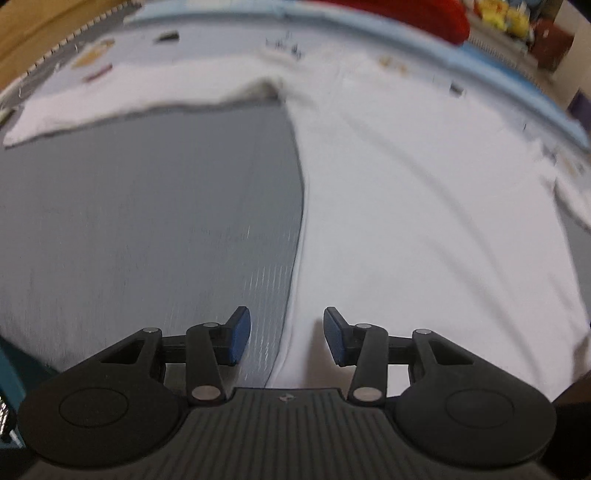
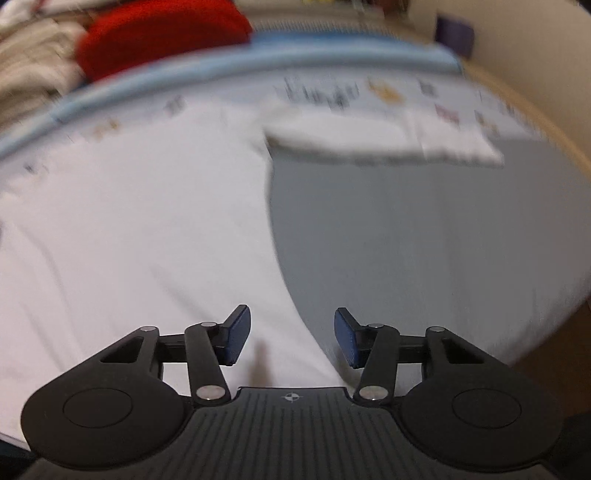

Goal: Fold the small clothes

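A white T-shirt (image 1: 424,206) lies spread flat on a grey mat (image 1: 147,221); one sleeve (image 1: 122,99) stretches to the left in the left wrist view. My left gripper (image 1: 287,338) hovers over the shirt's left side edge, jaws apart, the hem line running between the blue pads (image 1: 240,334) without being pinched. In the right wrist view the same shirt (image 2: 129,221) fills the left half, its other sleeve (image 2: 388,136) lying to the right. My right gripper (image 2: 291,338) stands over the shirt's right side edge, jaws apart, nothing pressed between them.
A light blue patterned sheet (image 1: 406,40) borders the far side of the mat. A red cloth (image 2: 159,37) and a pale bundle (image 2: 29,62) lie beyond it. Bare grey mat (image 2: 424,240) lies right of the shirt, wooden floor (image 1: 44,22) at the far left.
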`<act>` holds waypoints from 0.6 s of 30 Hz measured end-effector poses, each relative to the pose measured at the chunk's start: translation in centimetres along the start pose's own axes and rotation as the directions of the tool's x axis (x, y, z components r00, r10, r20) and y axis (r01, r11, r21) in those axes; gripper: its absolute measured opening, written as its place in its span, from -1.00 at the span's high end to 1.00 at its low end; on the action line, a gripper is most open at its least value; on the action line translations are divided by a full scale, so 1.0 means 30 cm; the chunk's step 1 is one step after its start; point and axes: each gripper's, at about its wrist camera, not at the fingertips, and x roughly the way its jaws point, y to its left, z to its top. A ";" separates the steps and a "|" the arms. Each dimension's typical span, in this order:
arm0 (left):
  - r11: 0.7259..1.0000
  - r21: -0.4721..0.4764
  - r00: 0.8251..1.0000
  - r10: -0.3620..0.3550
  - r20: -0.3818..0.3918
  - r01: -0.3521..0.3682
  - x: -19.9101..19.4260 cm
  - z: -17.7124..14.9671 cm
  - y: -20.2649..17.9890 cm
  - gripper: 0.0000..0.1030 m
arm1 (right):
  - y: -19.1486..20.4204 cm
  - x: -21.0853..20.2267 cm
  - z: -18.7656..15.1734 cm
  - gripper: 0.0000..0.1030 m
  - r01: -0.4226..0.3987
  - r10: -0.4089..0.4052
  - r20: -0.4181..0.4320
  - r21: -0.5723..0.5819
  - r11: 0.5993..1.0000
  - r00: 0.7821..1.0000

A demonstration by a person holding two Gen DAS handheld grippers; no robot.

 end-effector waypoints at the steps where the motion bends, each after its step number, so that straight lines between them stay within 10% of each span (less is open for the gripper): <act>1: 1.000 0.009 1.000 -0.002 -0.025 0.002 0.013 -0.003 -0.005 0.09 | -0.008 0.023 -0.004 0.08 0.017 -0.016 -0.033 0.008 1.000 0.999; 4: 0.999 0.038 0.999 -0.004 -0.049 0.006 0.027 -0.013 -0.021 0.31 | -0.035 0.085 -0.019 0.18 0.049 -0.041 -0.138 0.052 0.997 0.990; 6: 0.997 0.079 0.999 -0.009 -0.047 0.012 0.021 -0.008 -0.032 0.87 | -0.039 0.104 -0.018 0.23 0.043 -0.029 -0.150 0.092 0.995 0.988; 8: 0.997 0.081 1.000 0.001 -0.025 0.001 0.021 -0.021 -0.035 0.88 | -0.025 0.097 -0.012 0.81 0.046 -0.036 -0.126 0.080 0.996 0.991; 18: 0.979 0.179 0.995 0.092 0.046 -0.099 -0.037 -0.046 -0.090 0.61 | -0.015 0.083 -0.004 0.91 0.135 -0.130 -0.057 0.085 0.987 0.990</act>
